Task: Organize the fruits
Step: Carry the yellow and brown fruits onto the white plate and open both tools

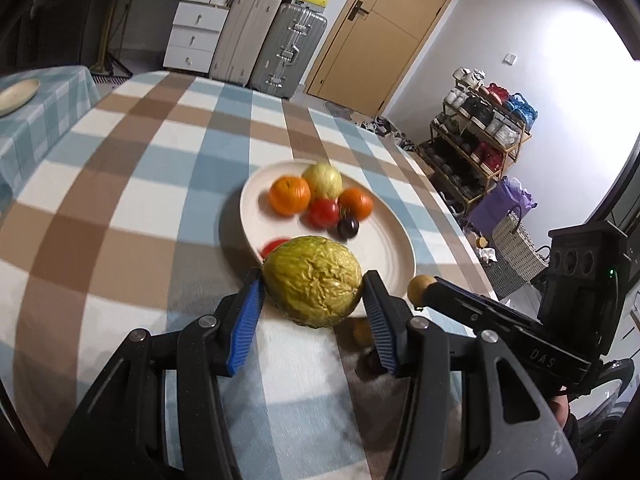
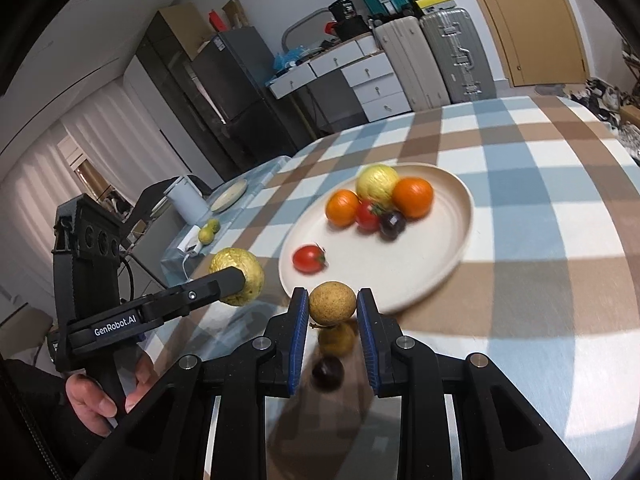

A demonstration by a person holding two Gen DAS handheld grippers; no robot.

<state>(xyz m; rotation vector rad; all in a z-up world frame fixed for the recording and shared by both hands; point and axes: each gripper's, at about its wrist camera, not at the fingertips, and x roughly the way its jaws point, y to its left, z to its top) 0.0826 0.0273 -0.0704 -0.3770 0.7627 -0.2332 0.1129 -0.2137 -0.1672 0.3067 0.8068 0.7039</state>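
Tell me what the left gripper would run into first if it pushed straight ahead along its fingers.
Probably the near rim of the cream plate. The left gripper, shut on the wrinkled yellow-green fruit, points down towards it; a red tomato lies just behind. Depth is unclear.

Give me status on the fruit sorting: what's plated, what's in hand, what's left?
Done: the plate holds two oranges, two tomatoes, a yellow-green fruit and a dark plum.
In hand: left gripper holds a wrinkled yellow-green fruit; right gripper holds a small tan fruit.
Left: a yellowish fruit and a dark fruit on the tablecloth.
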